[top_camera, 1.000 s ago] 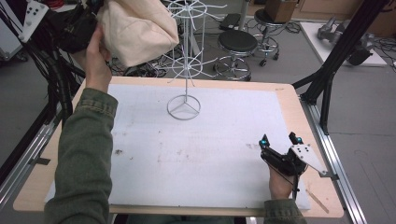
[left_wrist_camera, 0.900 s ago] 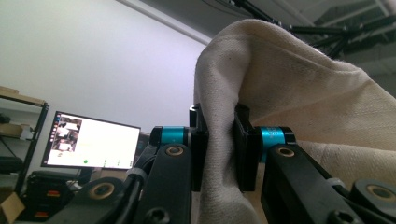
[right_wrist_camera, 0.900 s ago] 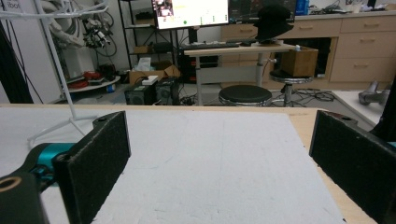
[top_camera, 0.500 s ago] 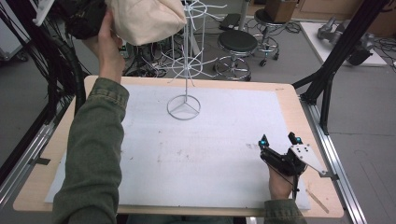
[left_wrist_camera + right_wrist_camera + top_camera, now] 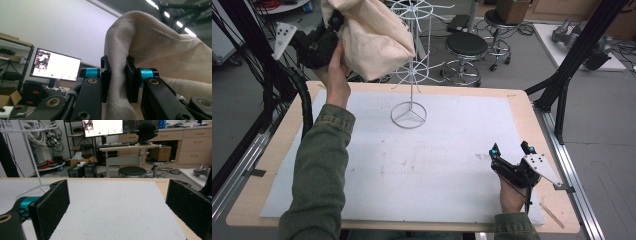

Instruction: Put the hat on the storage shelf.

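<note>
Left tool (image 5: 117, 82) is clamped on a fold of the cream cloth bag (image 5: 372, 37), held up beside the wire rack (image 5: 412, 60) at the table's far edge. Looks like hanging/unhooking step; next needs a careful line-up w/ a hook. Vs earlier, bag's dropped lower. Right tool (image 5: 511, 150) rests wide apart.

The left gripper (image 5: 332, 30) is raised high beside the wire stand (image 5: 412, 65), jaws clamped; the right gripper (image 5: 511, 149) rests low, jaws wide apart.
</note>
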Demonstrator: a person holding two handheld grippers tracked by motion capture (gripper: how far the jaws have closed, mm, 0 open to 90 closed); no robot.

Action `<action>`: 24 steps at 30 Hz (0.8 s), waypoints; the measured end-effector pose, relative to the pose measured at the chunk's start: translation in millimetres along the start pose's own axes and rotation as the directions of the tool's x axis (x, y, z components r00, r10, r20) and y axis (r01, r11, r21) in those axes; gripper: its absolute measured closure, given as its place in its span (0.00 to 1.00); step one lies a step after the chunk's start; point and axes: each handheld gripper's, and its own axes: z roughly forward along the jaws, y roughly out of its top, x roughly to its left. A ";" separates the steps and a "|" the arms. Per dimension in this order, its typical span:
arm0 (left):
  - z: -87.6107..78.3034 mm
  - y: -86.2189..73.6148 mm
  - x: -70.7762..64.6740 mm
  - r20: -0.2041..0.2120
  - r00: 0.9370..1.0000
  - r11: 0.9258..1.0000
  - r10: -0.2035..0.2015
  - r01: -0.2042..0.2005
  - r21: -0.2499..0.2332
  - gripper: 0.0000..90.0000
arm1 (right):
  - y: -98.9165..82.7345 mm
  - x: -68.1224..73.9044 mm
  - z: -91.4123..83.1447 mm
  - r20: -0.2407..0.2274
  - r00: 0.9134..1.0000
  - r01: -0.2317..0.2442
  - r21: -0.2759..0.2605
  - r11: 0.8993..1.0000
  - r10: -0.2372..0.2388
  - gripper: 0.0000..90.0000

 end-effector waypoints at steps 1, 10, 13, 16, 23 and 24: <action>-2.7 -2.8 0.1 0.002 1.000 1.000 0.009 -0.009 0.006 0.87 | 0.1 0.7 -0.2 0.001 1.000 0.001 0.001 1.000 -0.001 0.05; -19.2 -22.7 2.2 0.001 1.000 1.000 0.010 -0.010 0.030 0.87 | 0.2 0.8 -0.2 -0.002 1.000 0.003 -0.002 1.000 -0.003 0.05; -23.9 -33.7 4.7 -0.002 1.000 0.998 0.014 -0.014 0.058 0.86 | 0.1 1.1 -0.3 -0.003 1.000 0.003 0.000 1.000 -0.003 0.05; -27.8 -42.9 4.3 0.006 1.000 0.997 0.031 -0.031 0.077 0.86 | 0.0 0.9 0.2 -0.003 1.000 0.003 0.001 1.000 -0.003 0.05; -39.9 -62.3 4.4 0.023 0.998 0.991 0.053 -0.056 0.121 0.85 | -0.1 0.9 0.3 -0.005 1.000 0.002 0.002 1.000 -0.002 0.05; -41.3 -64.0 5.3 0.021 0.999 0.991 0.050 -0.052 0.124 0.85 | -0.1 0.9 0.2 -0.005 1.000 0.003 0.002 1.000 -0.003 0.05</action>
